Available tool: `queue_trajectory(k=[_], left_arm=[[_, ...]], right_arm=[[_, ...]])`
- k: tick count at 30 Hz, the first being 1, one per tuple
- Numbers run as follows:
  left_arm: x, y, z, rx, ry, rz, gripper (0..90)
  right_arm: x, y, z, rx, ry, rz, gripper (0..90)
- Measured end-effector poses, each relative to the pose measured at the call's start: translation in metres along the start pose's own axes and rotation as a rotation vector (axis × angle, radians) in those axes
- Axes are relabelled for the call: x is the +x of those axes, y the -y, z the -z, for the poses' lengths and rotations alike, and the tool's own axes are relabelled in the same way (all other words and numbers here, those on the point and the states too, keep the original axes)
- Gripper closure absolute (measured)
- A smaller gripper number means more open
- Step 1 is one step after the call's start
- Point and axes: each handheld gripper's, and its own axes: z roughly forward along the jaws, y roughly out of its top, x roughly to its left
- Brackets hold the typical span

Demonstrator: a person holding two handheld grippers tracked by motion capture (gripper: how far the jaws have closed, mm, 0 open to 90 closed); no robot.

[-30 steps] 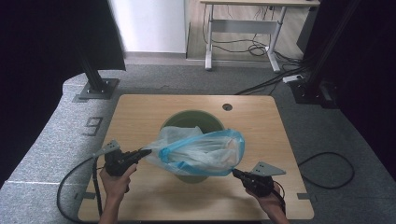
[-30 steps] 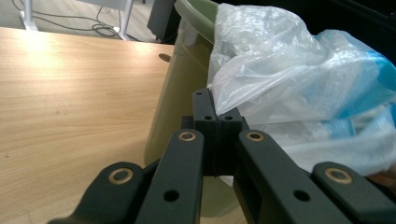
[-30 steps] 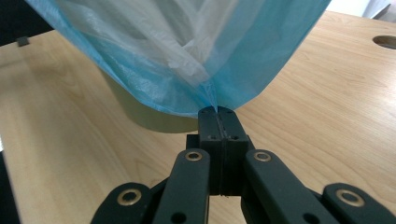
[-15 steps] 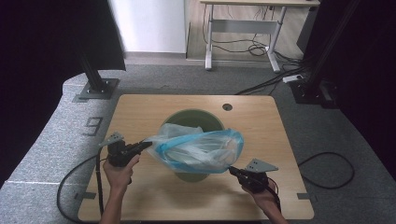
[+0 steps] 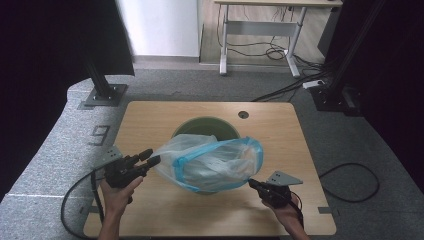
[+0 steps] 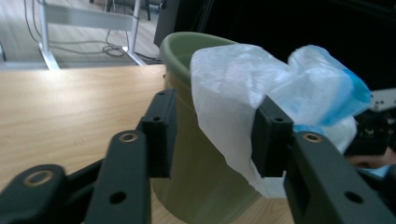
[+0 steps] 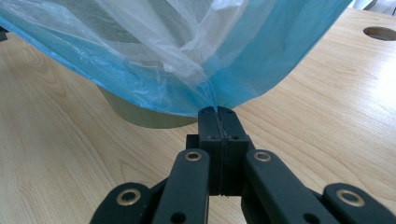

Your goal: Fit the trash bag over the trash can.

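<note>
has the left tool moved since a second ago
Yes. In the high view the left tool has drawn back from the green bin toward the table's left edge; its jaws have just been opening, off the plastic bag.

Site reads to me as lab or recording studio, not home. Light wooden tabletop [image 5: 150,120] with round cable hole [image 5: 243,114] stands on grey carpet [image 5: 55,150]. Number nine marked on carpet [image 5: 100,135] beside tabletop. Black metal stands on base plates [image 5: 102,95] flank work area, black curtains [image 5: 45,60] hung at both sides. Behind, height-adjustable desk frame [image 5: 260,35] with loose cables [image 5: 260,50] on wood floor. Power strip [image 5: 315,84] and black cable loop [image 5: 350,182] lie on carpet at right.
</note>
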Motion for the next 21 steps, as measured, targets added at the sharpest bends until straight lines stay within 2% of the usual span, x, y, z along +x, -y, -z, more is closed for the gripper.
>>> queue_trajectory(k=[4, 9, 14, 18, 21], left_arm=[[-0.002, -0.008, 0.005, 0.000, 0.016, -0.016, 48.8], [-0.003, -0.011, -0.009, 0.067, 0.030, -0.027, 49.2], [-0.003, -0.011, -0.019, 0.087, 0.016, -0.015, 70.4], [-0.003, -0.013, -0.022, 0.091, -0.007, -0.014, 87.2], [-0.004, -0.014, -0.022, 0.083, -0.028, -0.007, 89.6]], right_arm=[[0.000, 0.000, 0.000, 0.004, 0.001, -0.001, 88.4], [0.000, -0.001, 0.000, -0.001, 0.008, -0.002, 86.5], [0.001, -0.001, 0.005, -0.008, 0.017, -0.006, 73.7], [0.001, -0.004, 0.018, -0.028, 0.016, 0.003, 62.5], [-0.001, -0.009, 0.033, -0.071, 0.036, 0.003, 57.5]])
